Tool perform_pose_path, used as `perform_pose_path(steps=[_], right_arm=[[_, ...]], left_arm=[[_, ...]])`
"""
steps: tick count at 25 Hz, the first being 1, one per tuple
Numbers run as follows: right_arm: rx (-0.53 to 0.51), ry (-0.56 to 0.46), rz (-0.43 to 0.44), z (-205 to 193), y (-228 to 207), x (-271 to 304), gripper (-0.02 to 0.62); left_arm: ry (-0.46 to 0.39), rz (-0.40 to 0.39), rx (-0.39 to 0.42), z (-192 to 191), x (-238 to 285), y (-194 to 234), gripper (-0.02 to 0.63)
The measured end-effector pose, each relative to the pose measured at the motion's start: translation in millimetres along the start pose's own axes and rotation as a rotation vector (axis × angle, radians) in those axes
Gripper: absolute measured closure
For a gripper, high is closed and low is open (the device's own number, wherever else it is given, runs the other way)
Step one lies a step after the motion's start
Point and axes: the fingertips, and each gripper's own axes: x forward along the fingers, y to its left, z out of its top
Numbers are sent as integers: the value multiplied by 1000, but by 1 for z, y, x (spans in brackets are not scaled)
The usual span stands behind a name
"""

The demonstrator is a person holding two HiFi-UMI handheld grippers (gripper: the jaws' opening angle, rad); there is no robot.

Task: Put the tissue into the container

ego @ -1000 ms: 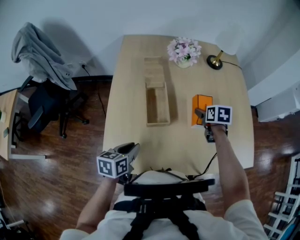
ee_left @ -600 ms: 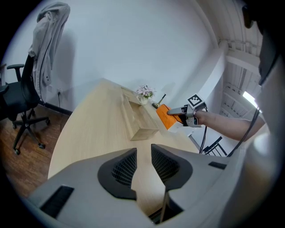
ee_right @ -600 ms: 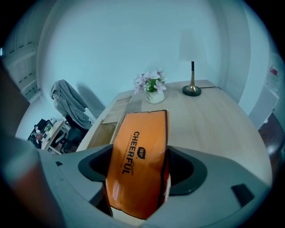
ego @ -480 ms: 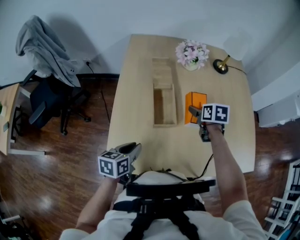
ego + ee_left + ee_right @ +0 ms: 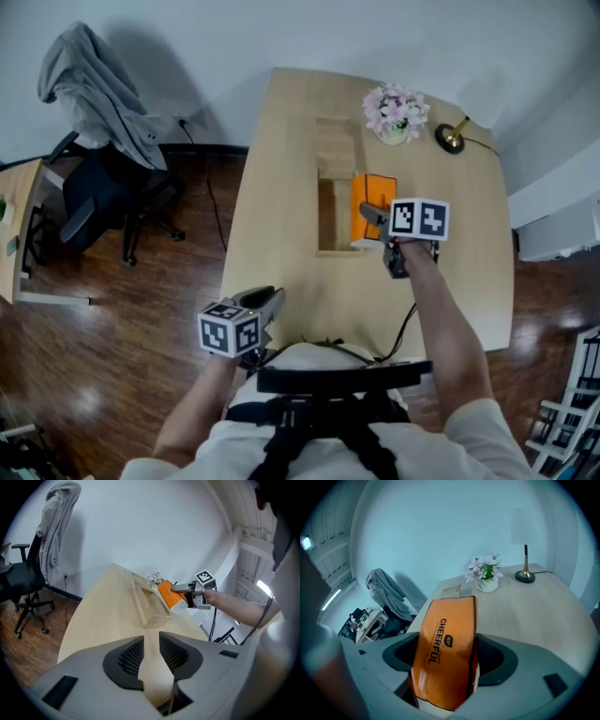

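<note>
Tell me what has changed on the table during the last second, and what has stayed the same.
The right gripper, shut on the orange tissue pack, carried it to the left, from beside the wooden container up to its right rim. Nothing was taken or released. The left gripper stayed at the near edge of the table, empty; the flowers and lamp did not move.

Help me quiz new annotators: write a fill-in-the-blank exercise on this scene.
The right gripper is shut on an ____ tissue pack. The left gripper holds ____. Beside the flowers stands a ____ with a gold base.
Missing words: orange; nothing; lamp.
</note>
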Motion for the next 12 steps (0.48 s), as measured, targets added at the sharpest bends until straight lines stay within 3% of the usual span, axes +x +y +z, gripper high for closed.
perform_pose_path(steps=[12], right_arm=[[-104,60,-38,-9,52,55,218]], left_arm=[[0,16,-25,-2,-11,19,500]])
